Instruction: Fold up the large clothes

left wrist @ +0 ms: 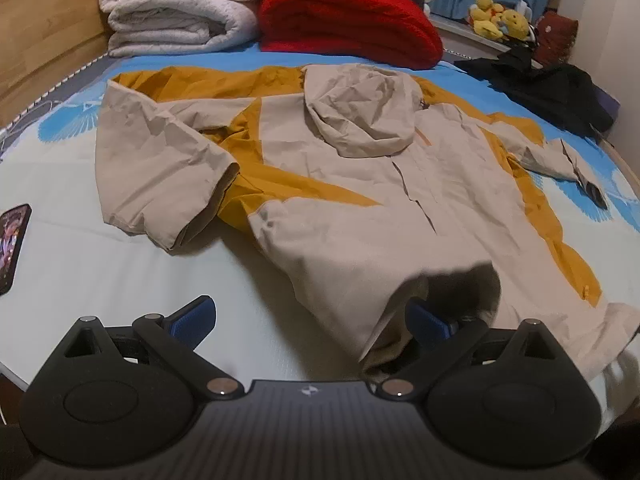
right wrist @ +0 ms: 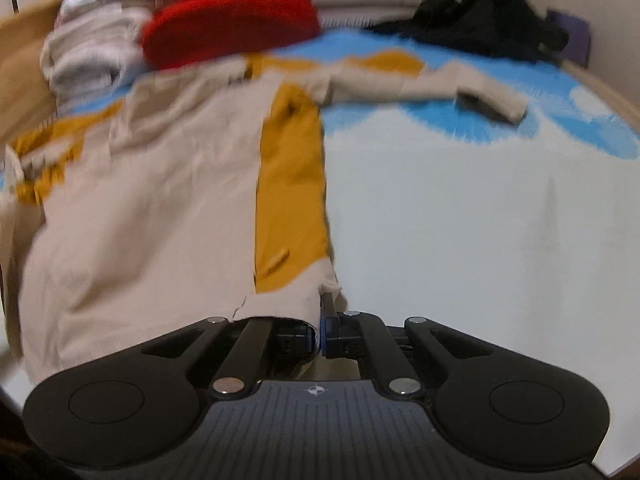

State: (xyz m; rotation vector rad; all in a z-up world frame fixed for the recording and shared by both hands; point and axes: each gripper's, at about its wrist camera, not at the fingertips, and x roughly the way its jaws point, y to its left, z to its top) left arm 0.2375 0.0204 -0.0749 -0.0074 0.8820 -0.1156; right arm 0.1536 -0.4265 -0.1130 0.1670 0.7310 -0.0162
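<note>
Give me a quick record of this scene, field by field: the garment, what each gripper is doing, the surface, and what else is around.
garment: beige and mustard hooded jacket, spread out, hood lying on the chest
left gripper: open, at the jacket's bottom hem, one finger by a lifted fold
right gripper: shut on the jacket's bottom corner
surface: bed with blue and white sheet
far end: folded white blankets, red blanket, black clothing, yellow plush toys
left edge: phone, screen lit

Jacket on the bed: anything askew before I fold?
Yes. The jacket lies crooked: one sleeve is doubled back over itself, the hood flopped onto the chest. A phone lies nearby.
</note>
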